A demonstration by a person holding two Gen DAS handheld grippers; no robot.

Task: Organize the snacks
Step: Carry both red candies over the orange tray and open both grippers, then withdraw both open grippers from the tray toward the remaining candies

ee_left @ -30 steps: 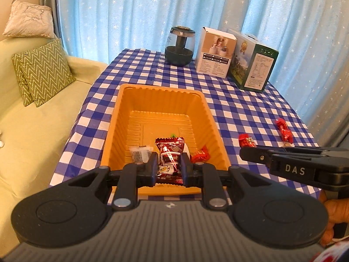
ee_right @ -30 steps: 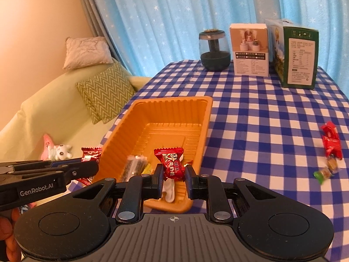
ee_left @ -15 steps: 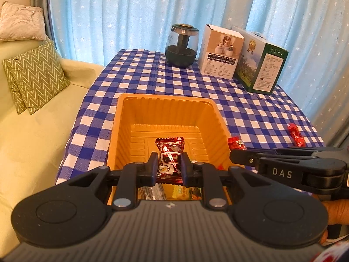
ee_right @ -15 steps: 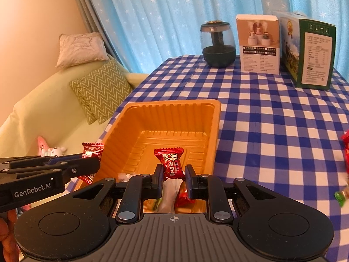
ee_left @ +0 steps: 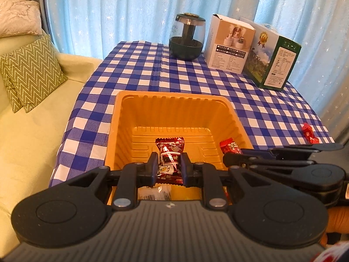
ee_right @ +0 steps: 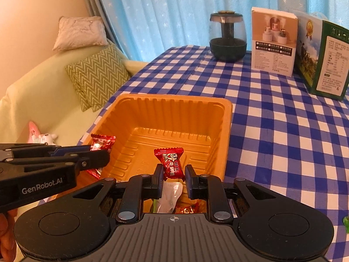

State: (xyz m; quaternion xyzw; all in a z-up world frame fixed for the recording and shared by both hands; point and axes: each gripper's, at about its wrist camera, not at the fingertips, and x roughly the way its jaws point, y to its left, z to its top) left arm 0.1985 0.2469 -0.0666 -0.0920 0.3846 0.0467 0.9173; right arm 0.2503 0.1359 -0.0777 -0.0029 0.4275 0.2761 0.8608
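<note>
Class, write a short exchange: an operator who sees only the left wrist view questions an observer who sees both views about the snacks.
Operator: What lies in the tray under the right gripper?
Observer: A white wrapper, just below the red candy it holds.
Operator: Is anything left on the cloth past my right edge?
Observer: Something green, cut off by the frame, at the near right.

Table [ee_left: 135, 69] under blue-and-white checked cloth. Orange tray [ee_left: 174, 100] near front edge; dark jar [ee_left: 187, 41], white box [ee_left: 229, 45], green box [ee_left: 274, 63] along back. Red candy [ee_left: 309, 133] at right edge.
</note>
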